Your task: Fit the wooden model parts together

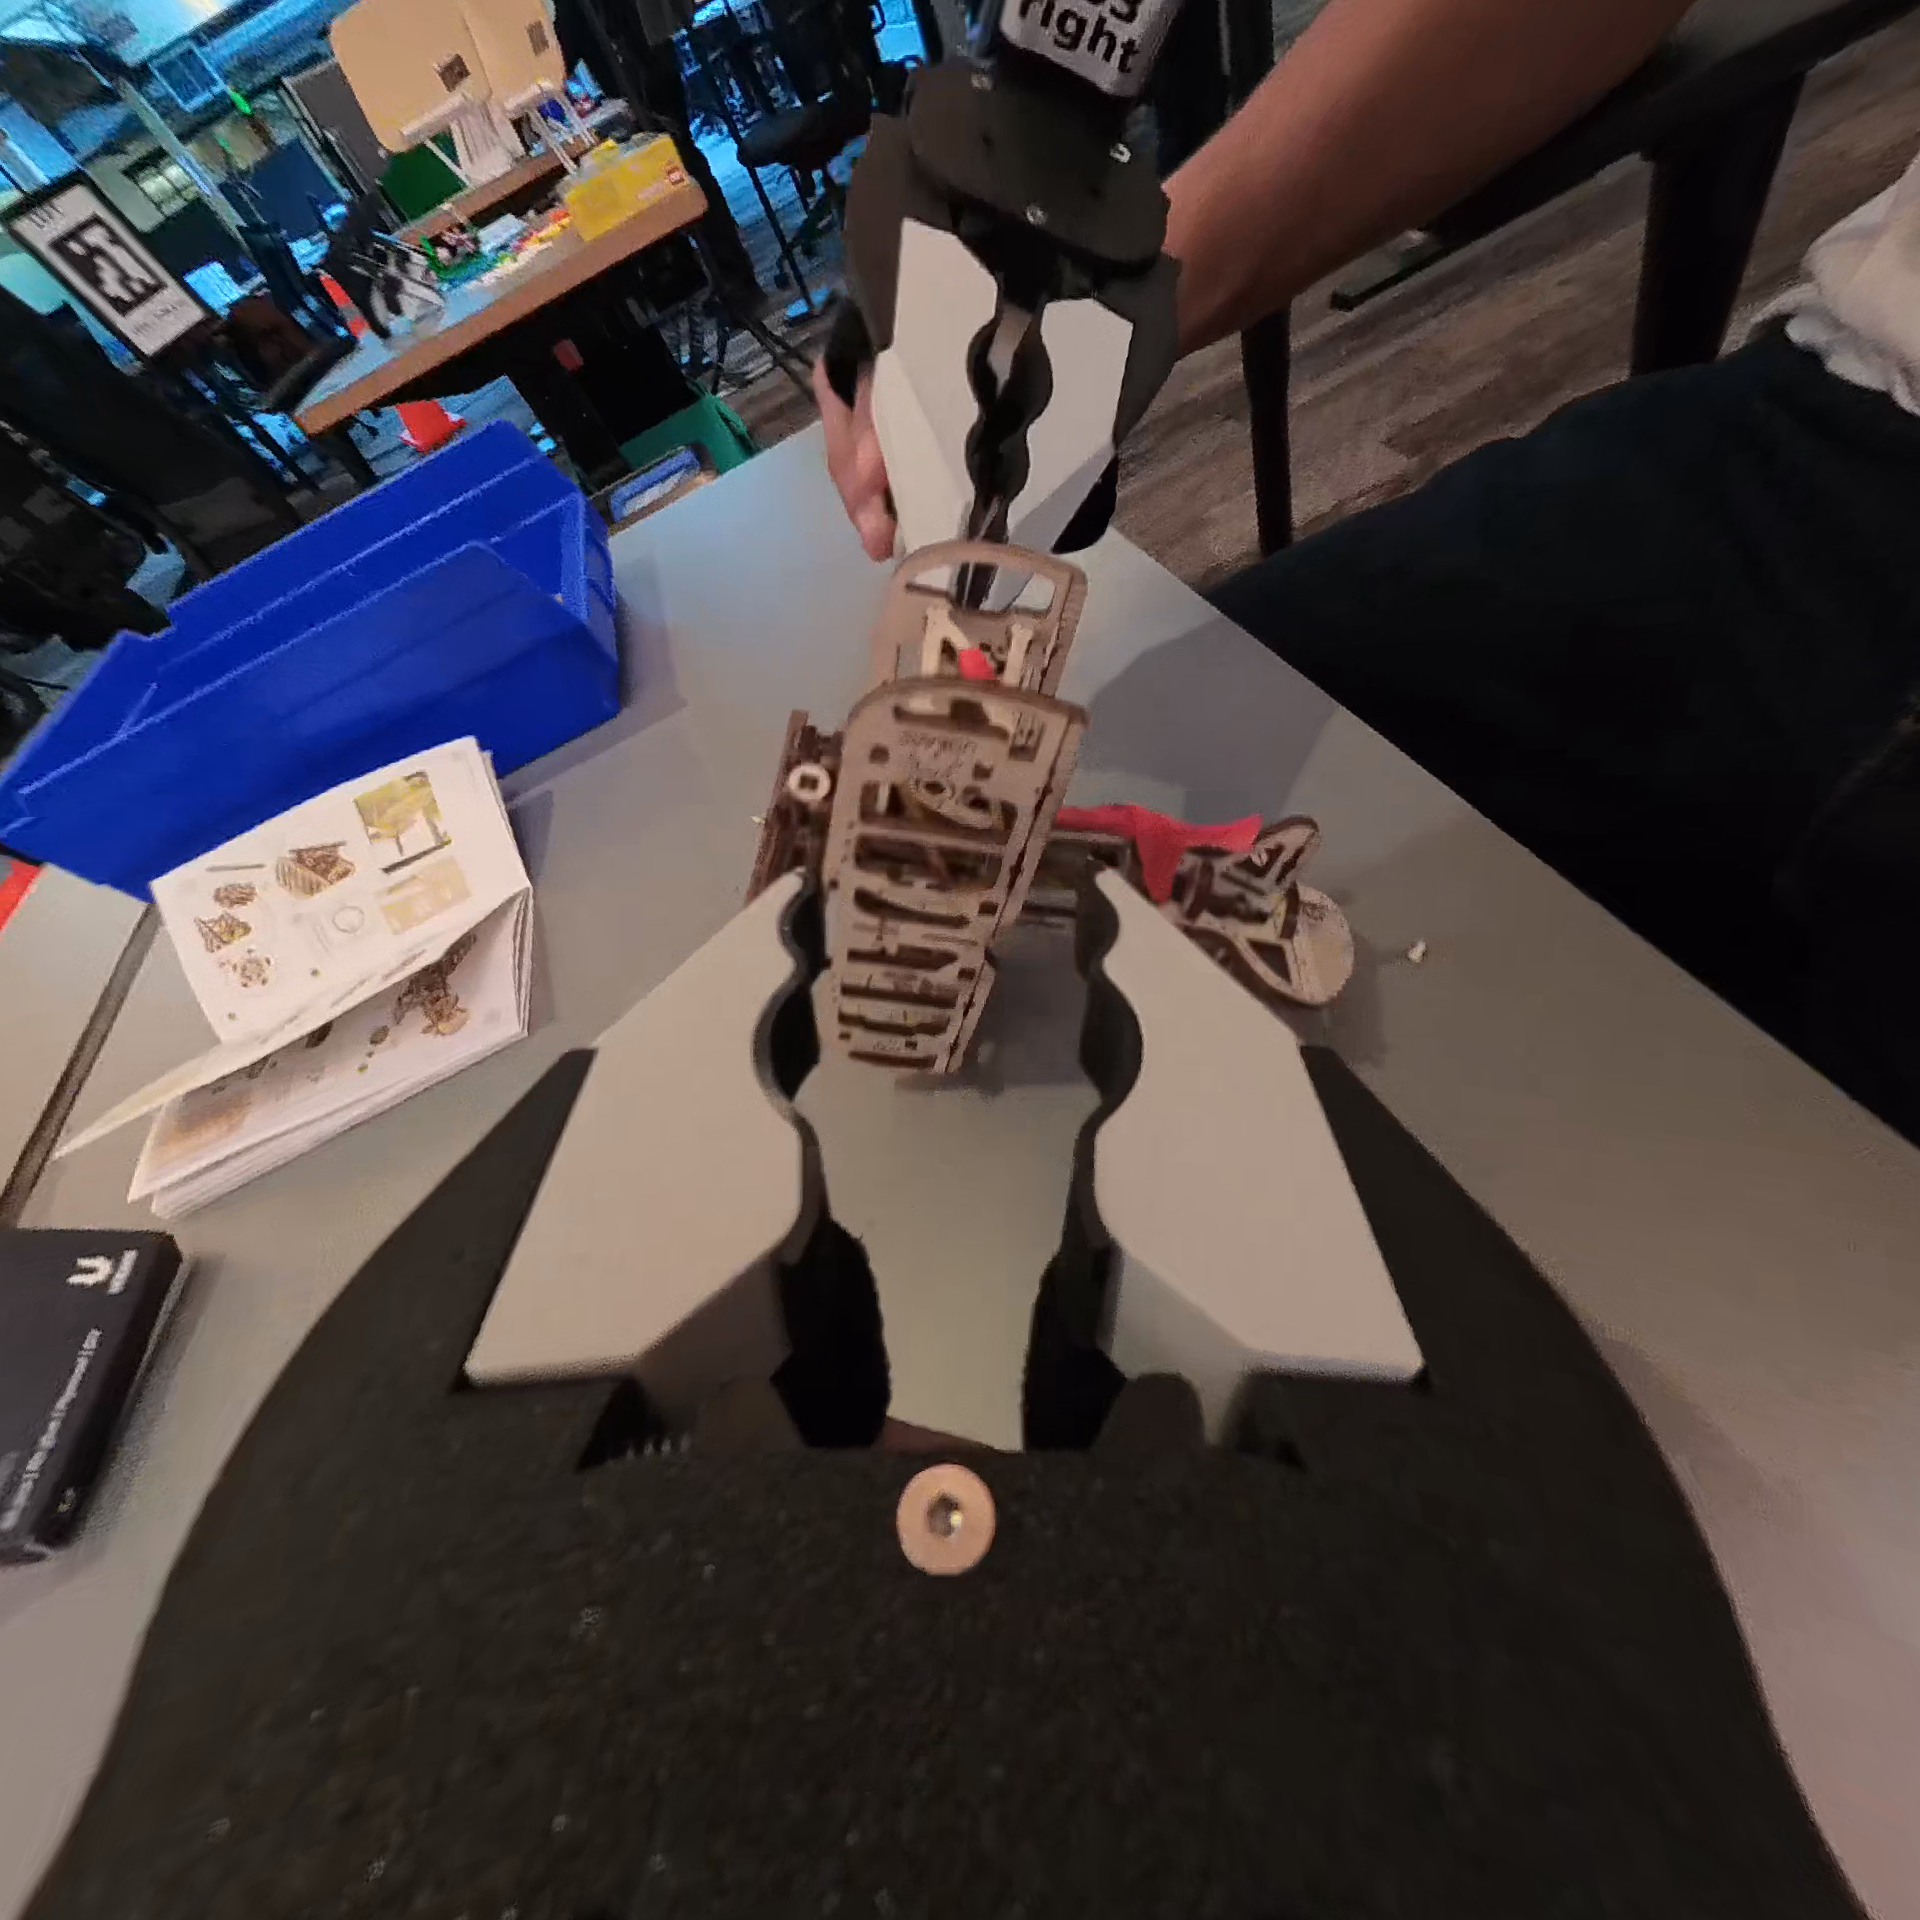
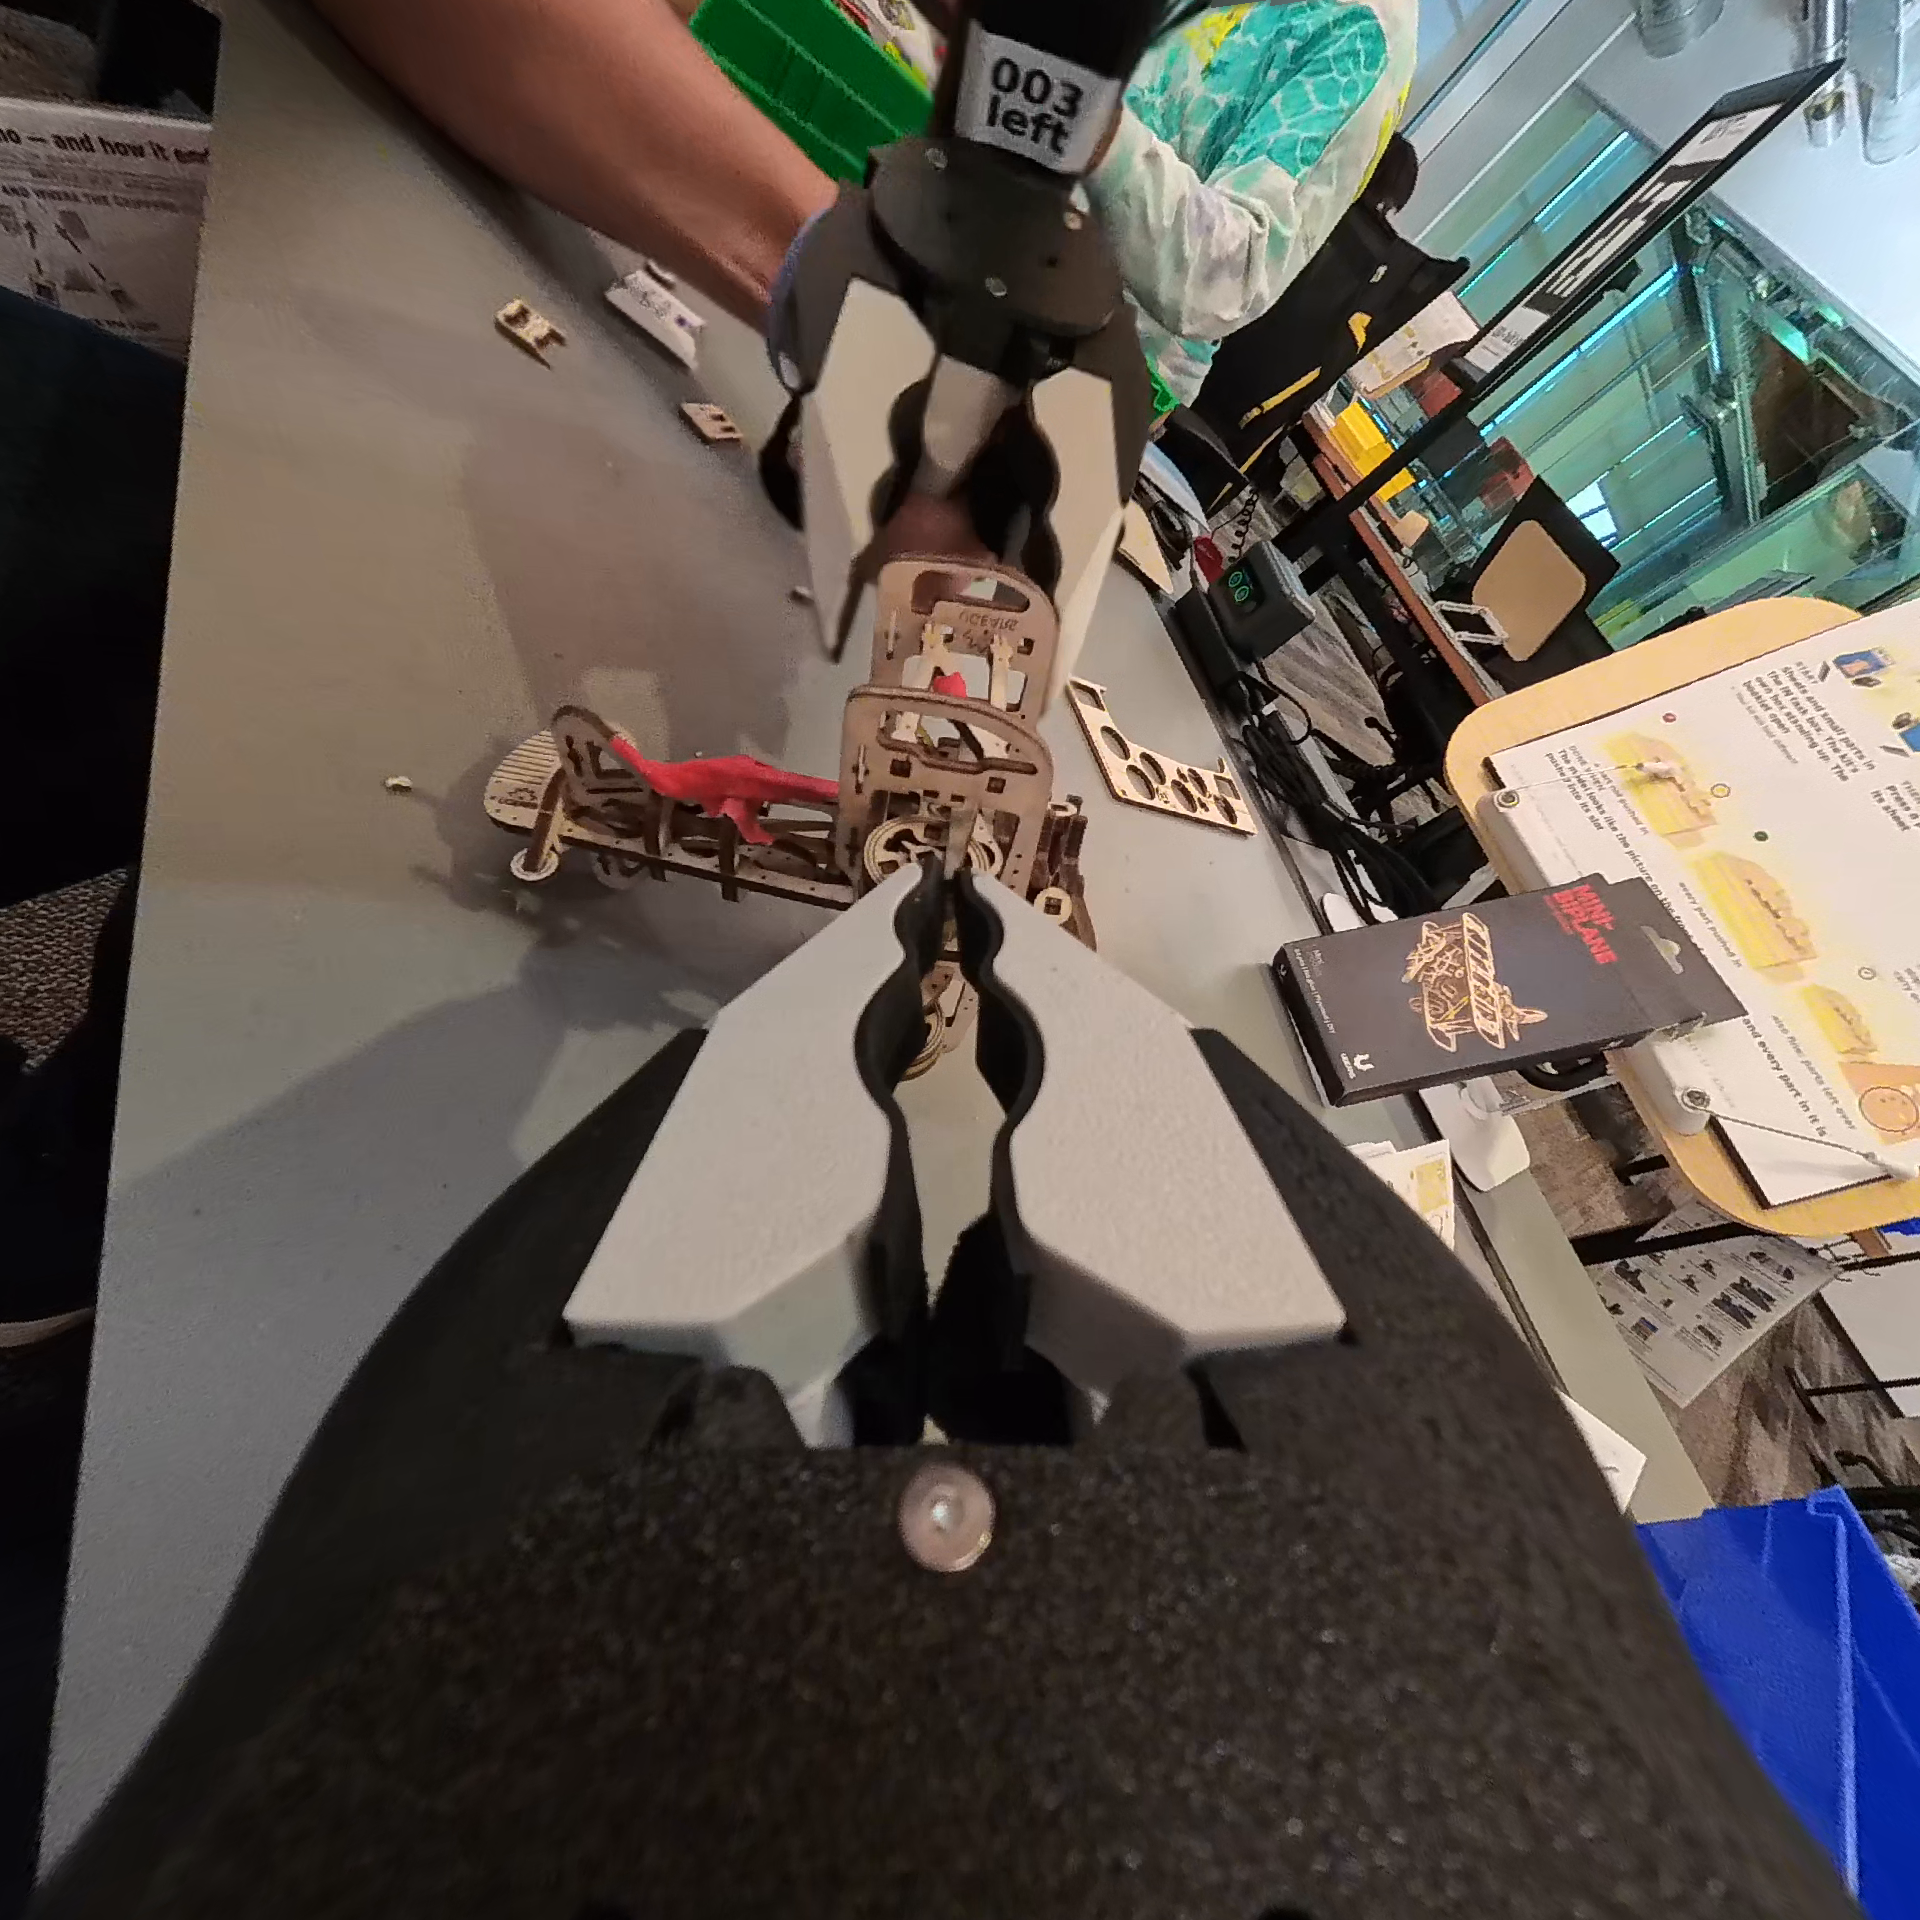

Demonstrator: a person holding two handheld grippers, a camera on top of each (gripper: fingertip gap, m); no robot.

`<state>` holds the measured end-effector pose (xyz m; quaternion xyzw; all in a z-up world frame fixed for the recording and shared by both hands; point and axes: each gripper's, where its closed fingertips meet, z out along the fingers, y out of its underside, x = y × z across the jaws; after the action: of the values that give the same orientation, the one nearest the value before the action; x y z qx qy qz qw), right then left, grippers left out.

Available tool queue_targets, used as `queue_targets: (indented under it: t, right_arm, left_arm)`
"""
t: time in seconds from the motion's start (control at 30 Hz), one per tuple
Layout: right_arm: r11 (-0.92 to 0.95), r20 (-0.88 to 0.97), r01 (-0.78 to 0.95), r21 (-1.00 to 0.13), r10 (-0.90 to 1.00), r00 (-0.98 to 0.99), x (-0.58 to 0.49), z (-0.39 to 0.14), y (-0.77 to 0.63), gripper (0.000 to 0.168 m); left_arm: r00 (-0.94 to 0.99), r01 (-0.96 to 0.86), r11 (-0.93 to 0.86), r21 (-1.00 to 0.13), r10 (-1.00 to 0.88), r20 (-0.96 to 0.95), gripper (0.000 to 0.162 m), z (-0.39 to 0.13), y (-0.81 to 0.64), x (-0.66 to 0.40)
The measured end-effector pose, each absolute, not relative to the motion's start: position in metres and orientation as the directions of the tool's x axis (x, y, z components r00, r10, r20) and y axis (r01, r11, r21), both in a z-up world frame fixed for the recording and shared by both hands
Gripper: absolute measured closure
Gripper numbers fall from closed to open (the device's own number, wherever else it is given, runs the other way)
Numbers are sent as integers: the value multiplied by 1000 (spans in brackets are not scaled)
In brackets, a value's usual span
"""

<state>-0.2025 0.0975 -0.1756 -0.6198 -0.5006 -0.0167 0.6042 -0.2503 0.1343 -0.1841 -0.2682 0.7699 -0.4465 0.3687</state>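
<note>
A wooden biplane model (image 1: 935, 883) lies on its side on the grey table (image 1: 1507, 1195), wings standing up, tail (image 1: 1273, 914) to the right, a red strip (image 1: 1164, 836) on its body. My left gripper (image 1: 951, 894) is open, its fingers either side of the near wing, with a gap on the right side. My right gripper (image 1: 987, 535) comes in from the far side and is shut on the far wing's edge. In the right wrist view my right gripper (image 2: 940, 883) pinches a thin edge of the model (image 2: 935, 790), and the left gripper (image 2: 940, 561) flanks the opposite wing.
A blue bin (image 1: 312, 675), an open instruction booklet (image 1: 343, 956) and a black box (image 1: 73, 1371) lie left of the model. A punched wooden sheet (image 2: 1153, 769) and small loose wooden pieces (image 2: 530, 327) lie on the table. A person's forearm (image 1: 1403, 156) reaches across. One gripper's finger ends stand about 7 cm off the other's.
</note>
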Motion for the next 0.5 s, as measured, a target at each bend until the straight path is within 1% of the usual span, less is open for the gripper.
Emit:
queue_targets:
  t: [0.03,0.07,0.13,0.2,0.3,0.4,0.43,0.5]
  right_arm:
    - [231,625,641,-732,601,497,-202,-176,97,168]
    - [232,625,640,-732,602,497,-202,-176,97,168]
    - [232,624,639,-734,602,498,-202,-176,98,168]
    - [232,622,636,-736,602,500,-202,-175,98,168]
    - [235,621,633,-737,604,499,-202,-175,99,168]
    - [236,622,634,-737,605,497,-202,-175,100,168]
    - [237,622,634,-736,606,496,-203,-175,100,168]
    - [238,623,634,-736,606,495,-203,-175,100,168]
  left_arm:
    - [-594,-90,451,-888,-740,-315,125,-184,139,-254]
    - [-595,-88,455,-886,-737,-320,131,-184,142,-254]
    - [-589,-47,488,-871,-718,-371,137,-184,140,-253]
    - [-577,-10,526,-850,-698,-425,139,-186,134,-249]
    - [-589,-4,581,-814,-659,-468,144,-194,130,-250]
    - [-571,25,589,-807,-654,-496,148,-190,129,-248]
    - [-567,33,601,-798,-646,-511,147,-190,128,-248]
    - [-551,37,655,-755,-617,-562,149,-194,129,-246]
